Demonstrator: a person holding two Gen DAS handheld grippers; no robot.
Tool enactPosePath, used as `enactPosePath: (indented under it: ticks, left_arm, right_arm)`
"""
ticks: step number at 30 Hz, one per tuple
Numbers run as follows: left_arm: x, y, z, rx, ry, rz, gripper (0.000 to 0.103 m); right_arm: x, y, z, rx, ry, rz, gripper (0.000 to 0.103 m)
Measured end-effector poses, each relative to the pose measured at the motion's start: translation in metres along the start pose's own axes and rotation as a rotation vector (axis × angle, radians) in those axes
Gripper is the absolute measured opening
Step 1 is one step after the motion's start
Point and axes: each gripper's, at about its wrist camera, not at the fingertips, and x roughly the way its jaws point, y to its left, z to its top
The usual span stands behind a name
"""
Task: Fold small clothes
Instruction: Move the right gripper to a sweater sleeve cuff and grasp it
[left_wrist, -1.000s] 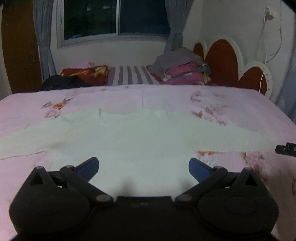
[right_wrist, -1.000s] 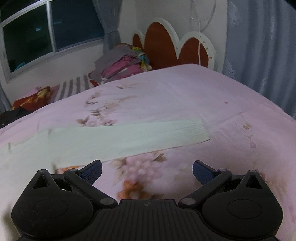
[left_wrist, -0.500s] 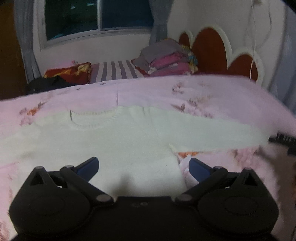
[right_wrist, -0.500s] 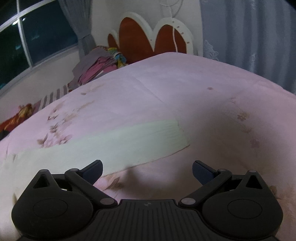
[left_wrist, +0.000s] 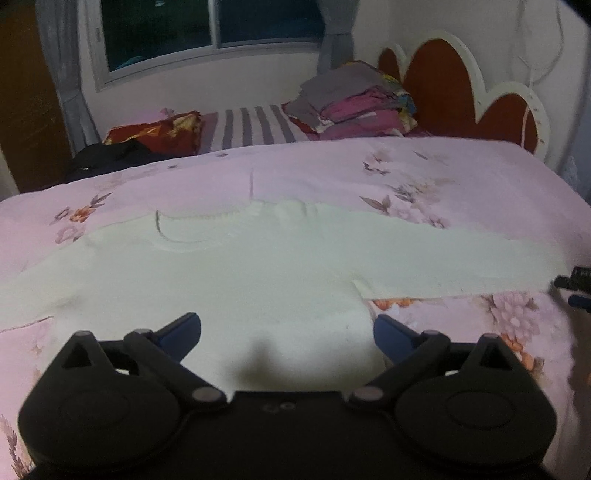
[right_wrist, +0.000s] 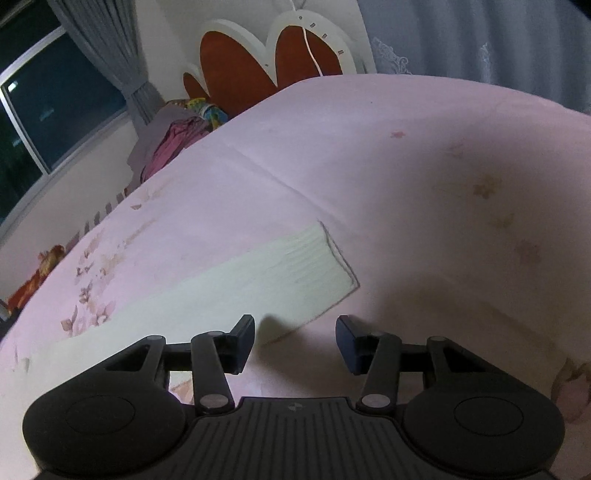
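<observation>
The right gripper (right_wrist: 295, 338) has been dropping toward the sleeve cuff (right_wrist: 325, 269), its jaws closing with nothing gripped yet. The left gripper (left_wrist: 286, 328) is hovering wide open over the cream sweater (left_wrist: 240, 273) lying flat on the pink bedsheet (left_wrist: 443, 173). No writing is legible.

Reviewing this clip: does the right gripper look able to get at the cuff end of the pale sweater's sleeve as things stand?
Probably yes. The right gripper is closing just short of the sleeve cuff, which lies flat on the pink bedspread. Its lower edge sits between the fingers, and nothing lies on or in front of it.
</observation>
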Motion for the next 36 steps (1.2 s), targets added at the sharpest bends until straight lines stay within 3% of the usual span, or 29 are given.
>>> enactPosePath:
  ticks: [9, 12, 13, 15, 19, 26, 33, 36]
  left_arm:
    - [0.000, 0.038, 0.004, -0.101, -0.013, 0.048, 0.100]
    - [-0.004, 0.056, 0.002, -0.129, -0.018, 0.039, 0.101]
    - [-0.005, 0.061, 0.001, -0.136, -0.022, 0.040, 0.101]
    - [-0.008, 0.072, -0.002, -0.148, -0.027, 0.040, 0.102]
    - [-0.005, 0.089, -0.011, -0.160, -0.011, 0.035, 0.103]
    - [-0.015, 0.110, -0.016, -0.188, -0.020, 0.059, 0.103]
    - [-0.026, 0.128, -0.024, -0.207, -0.023, 0.097, 0.103]
    - [-0.024, 0.134, -0.027, -0.224, -0.015, 0.110, 0.103]
  right_arm:
    - [0.009, -0.020, 0.012, 0.124, -0.033, 0.064, 0.048]
    - [0.007, -0.020, 0.012, 0.125, -0.036, 0.050, 0.032]
    - [0.006, -0.022, 0.013, 0.133, -0.038, 0.045, 0.031]
    - [0.003, -0.024, 0.013, 0.162, -0.032, 0.048, 0.031]
    - [-0.007, -0.026, 0.002, 0.269, 0.034, 0.149, 0.031]
    - [-0.009, -0.059, 0.010, 0.476, 0.004, 0.216, 0.030]
    - [-0.022, -0.086, 0.025, 0.553, -0.028, 0.208, 0.030]
    - [-0.028, -0.081, 0.024, 0.485, -0.013, 0.207, 0.030]
